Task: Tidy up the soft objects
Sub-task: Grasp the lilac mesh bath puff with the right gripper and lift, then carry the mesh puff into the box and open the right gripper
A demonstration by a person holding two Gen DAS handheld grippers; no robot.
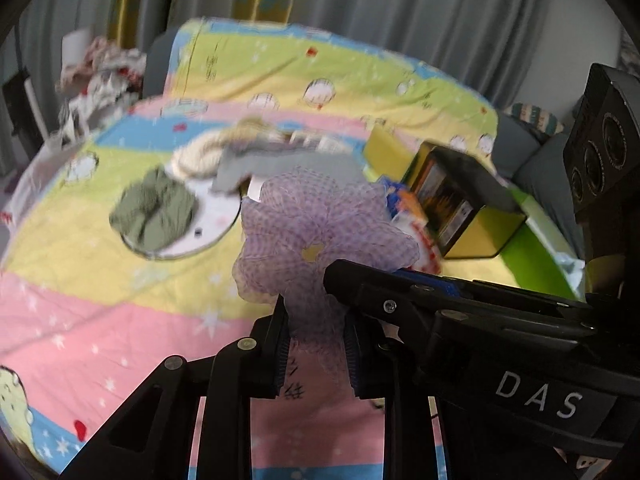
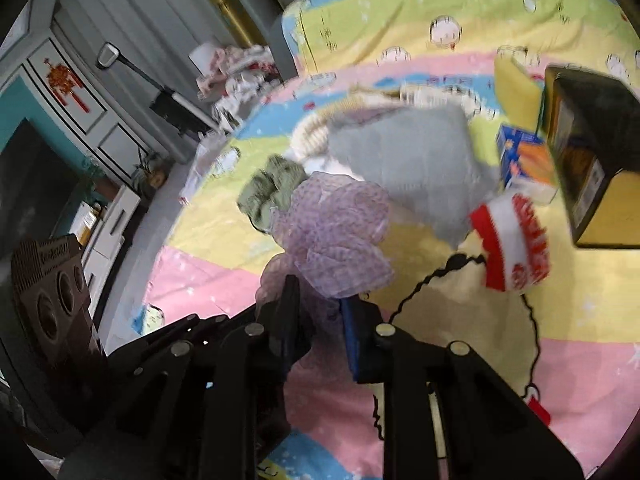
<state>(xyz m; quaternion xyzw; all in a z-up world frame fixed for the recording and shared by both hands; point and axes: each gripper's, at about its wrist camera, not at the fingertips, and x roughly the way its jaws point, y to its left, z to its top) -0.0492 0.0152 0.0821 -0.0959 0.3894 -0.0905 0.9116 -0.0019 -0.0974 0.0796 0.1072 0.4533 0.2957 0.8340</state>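
Note:
A lilac checked mesh cloth (image 1: 320, 232) hangs bunched above the bed, held from both sides. My left gripper (image 1: 316, 340) is shut on its lower part, the mesh pinched between the two blue pads. My right gripper (image 2: 320, 320) is shut on the same mesh cloth (image 2: 336, 236); in the left wrist view it reaches in from the right. Behind lie a green cloth (image 1: 156, 208) on a white round piece, a grey cloth (image 2: 416, 160), a cream rope (image 1: 204, 148) and a red-and-white knit piece (image 2: 512, 236).
A striped cartoon bedspread (image 1: 100, 320) covers the bed. A black-and-yellow box (image 1: 460, 204) and a blue-and-orange carton (image 2: 524, 156) stand at the right. Crumpled clothes (image 1: 100, 76) lie beyond the bed's far left corner. Grey curtains hang behind; a cabinet (image 2: 76, 92) stands left.

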